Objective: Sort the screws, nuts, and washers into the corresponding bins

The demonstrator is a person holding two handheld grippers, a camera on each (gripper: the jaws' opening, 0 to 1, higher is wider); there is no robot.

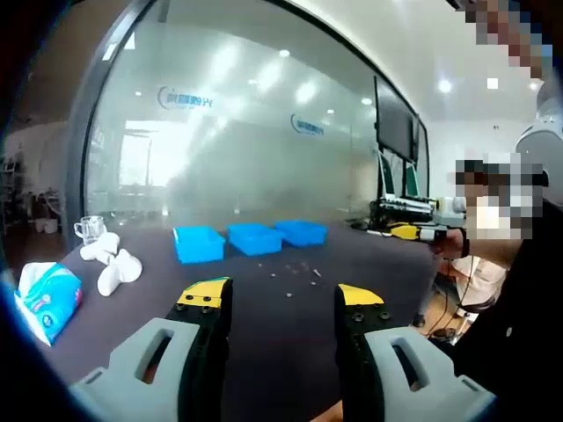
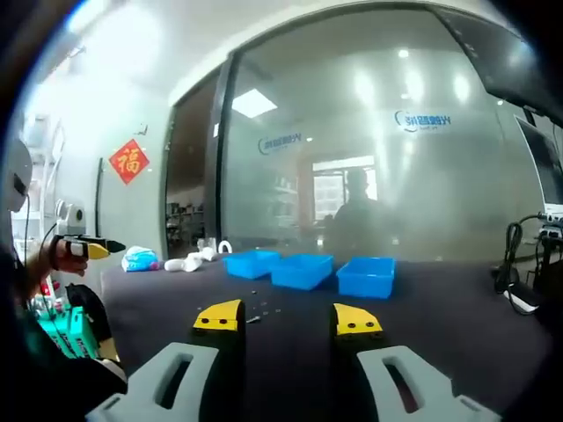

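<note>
Sorting looks barely begun, if begun at all. In the left gripper view the left gripper [image 1: 280, 303] rises from 6 o'clock with its fingers spread wide and nothing between them, held well back from the work. Ahead of it, toward 12 o'clock on the dark tabletop [image 1: 264, 343], a loose scatter of small hardware [image 1: 297, 271] lies in the open, too small to tell screws from nuts or washers. Just beyond the scatter stand three blue bins [image 1: 253, 238] in a row; whether anything is inside them cannot be told from here. In the right gripper view the right gripper [image 2: 286, 318] also stands wide apart and empty, with a few small pieces [image 2: 262, 308] just ahead of its yellow tips and the bins [image 2: 303, 270] farther on at 12 o'clock. At 9 o'clock in the left gripper view sit a tissue pack [image 1: 48, 299] and some white objects [image 1: 113, 262]. Judging by the parts left on the tabletop, most of the picking and dropping remains.
</note>
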